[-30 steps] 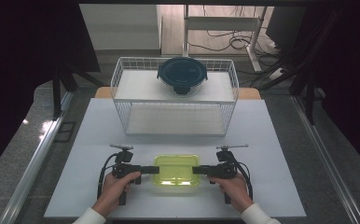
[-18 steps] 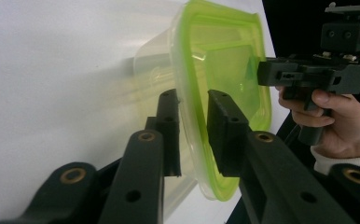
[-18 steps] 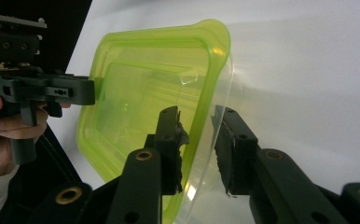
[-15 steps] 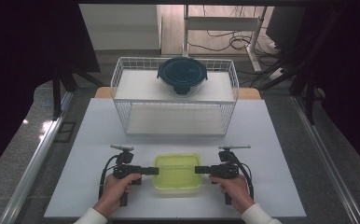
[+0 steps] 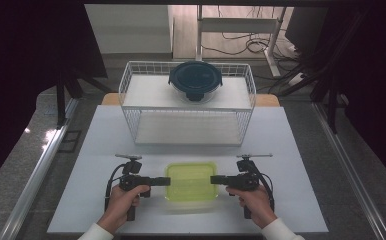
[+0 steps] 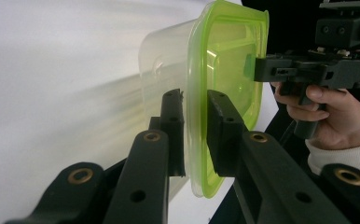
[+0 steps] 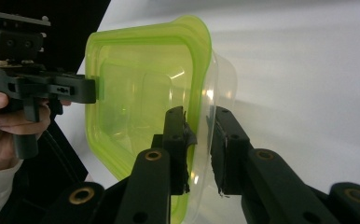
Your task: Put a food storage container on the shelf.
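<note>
High view: 2 grippers, left (image 5: 167, 180) and right (image 5: 213, 180), jaws clamped on green-lidded container (image 5: 191, 181) rims.

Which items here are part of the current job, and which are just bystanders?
In play:
- green-lidded container
- left gripper, clamped on its rim
- right gripper, clamped on the opposite rim

Idle:
- wire rack
- round dark-lidded container on the rack's top shelf

Lidded box (image 5: 191, 181) on table (image 5: 291, 150), before wire rack (image 5: 188, 105).
</note>
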The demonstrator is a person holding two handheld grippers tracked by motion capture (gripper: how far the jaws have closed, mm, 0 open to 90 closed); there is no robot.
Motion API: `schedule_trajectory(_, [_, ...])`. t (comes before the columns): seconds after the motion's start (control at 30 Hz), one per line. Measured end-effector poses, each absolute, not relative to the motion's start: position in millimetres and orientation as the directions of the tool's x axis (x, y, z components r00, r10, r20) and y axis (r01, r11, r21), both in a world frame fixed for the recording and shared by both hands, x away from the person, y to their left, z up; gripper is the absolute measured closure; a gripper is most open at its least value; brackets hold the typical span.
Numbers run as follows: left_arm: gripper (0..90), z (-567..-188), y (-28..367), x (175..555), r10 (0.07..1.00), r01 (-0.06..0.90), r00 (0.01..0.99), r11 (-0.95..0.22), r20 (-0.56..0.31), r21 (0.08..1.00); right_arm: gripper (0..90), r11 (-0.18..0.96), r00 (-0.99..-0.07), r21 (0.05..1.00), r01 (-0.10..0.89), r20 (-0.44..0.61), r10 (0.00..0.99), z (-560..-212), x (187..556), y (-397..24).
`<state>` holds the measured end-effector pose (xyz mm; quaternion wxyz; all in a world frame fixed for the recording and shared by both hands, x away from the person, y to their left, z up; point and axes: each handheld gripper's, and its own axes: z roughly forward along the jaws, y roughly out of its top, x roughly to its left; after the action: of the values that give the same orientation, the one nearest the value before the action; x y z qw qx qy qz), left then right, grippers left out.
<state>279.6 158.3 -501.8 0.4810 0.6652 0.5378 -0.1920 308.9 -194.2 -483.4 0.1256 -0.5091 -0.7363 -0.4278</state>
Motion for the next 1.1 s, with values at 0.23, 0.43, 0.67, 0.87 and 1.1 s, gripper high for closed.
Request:
schedule_trajectory(0.23, [78.3,-483.9,156.7,284.4,0.526,0.882,0.381,0.041,-0.760,0.470,76.7,0.121,-0.490,0.556,0.822,0.584,0.648,-462.3,310.3,-195.7])
schedule_trajectory(0.43, [78.4,-461.4,157.4,288.9,0.531,0.854,0.422,0.038,-0.734,0.518,76.8,0.127,-0.525,0.599,0.791,0.557,0.643,-441.4,314.4,-195.7])
schedule_trajectory(0.67, [78.3,-436.9,160.5,292.1,0.536,0.823,0.460,0.042,-0.708,0.566,77.2,0.123,-0.553,0.636,0.762,0.540,0.634,-416.7,319.9,-192.9])
schedule_trajectory(0.87, [78.5,-418.7,161.3,295.7,0.537,0.802,0.481,0.050,-0.693,0.595,77.2,0.132,-0.582,0.672,0.728,0.506,0.637,-395.0,323.8,-190.9])
schedule_trajectory(1.1, [78.6,-399.7,162.0,300.4,0.533,0.782,0.500,0.060,-0.683,0.620,77.2,0.137,-0.609,0.706,0.695,0.476,0.634,-372.3,326.4,-190.5])
